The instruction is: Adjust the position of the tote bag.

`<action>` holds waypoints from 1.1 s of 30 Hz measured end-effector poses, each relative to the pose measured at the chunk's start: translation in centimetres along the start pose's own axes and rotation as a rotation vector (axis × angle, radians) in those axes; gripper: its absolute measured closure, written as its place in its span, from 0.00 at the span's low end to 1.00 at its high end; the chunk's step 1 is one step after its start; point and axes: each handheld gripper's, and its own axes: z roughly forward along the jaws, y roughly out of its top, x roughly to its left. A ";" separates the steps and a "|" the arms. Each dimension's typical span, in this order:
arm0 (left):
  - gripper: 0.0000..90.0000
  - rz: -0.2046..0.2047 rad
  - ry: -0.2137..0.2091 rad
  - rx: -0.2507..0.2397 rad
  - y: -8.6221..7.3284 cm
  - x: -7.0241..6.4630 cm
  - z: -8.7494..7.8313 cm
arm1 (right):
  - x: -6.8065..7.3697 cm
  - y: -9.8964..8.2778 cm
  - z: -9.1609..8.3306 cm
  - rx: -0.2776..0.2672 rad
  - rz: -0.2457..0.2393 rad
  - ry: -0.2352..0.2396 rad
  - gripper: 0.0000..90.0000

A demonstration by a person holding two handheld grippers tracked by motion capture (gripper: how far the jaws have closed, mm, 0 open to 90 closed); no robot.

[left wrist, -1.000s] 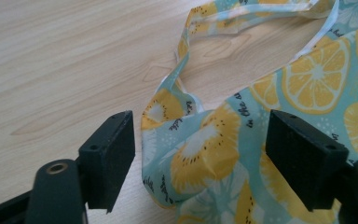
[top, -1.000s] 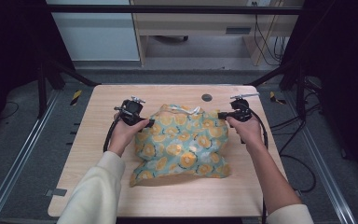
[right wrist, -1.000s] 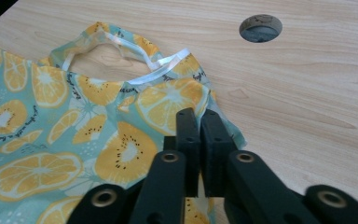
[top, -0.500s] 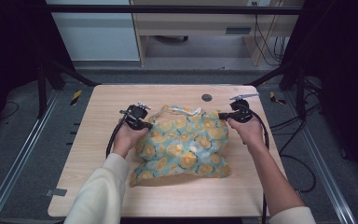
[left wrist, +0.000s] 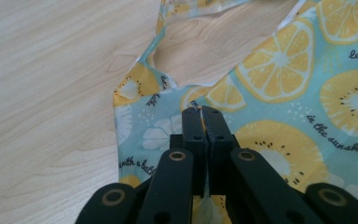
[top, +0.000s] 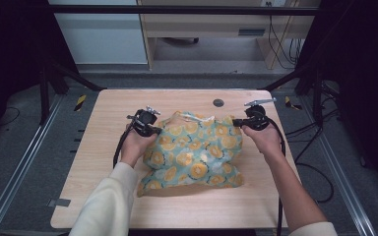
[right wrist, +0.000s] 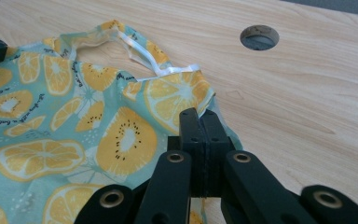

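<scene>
high view: fruit-print bag lying crumpled at centre of wooden table, handle end toward 12 o'clock, bottom edge toward 6 o'clock. left gripper at the bag's 10 o'clock corner, held in the left hand with pale sleeve entering from 7 o'clock. right gripper at the bag's 2 o'clock corner, held in the right hand. round hole in the tabletop at 12 o'clock of the bag, apart from it.

left gripper view: black jaws of the left gripper just closed, now pressed together on a thin fold of the bag, cloth visible in the seam between them. lemon and kiwi prints with script lettering toward 3 o'clock; bare table toward 9 o'clock.

right gripper view: jaws of the right gripper clamped narrow on the bag at its edge. white-trimmed handle at 11 o'clock of the jaws; round hole at 1 o'clock, well apart.
</scene>
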 end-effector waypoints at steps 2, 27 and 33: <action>0.99 0.006 0.004 -0.005 0.2 0.0 -0.3 | 0.0 0.0 -0.1 -0.002 -0.004 -0.002 1.00; 1.00 0.033 0.084 -0.248 2.9 -1.0 -6.1 | 1.0 1.1 -4.3 -0.085 -0.090 -0.024 1.00; 1.00 0.047 0.087 -0.251 3.4 -1.0 -6.9 | 1.4 1.4 -5.1 -0.102 -0.103 -0.023 1.00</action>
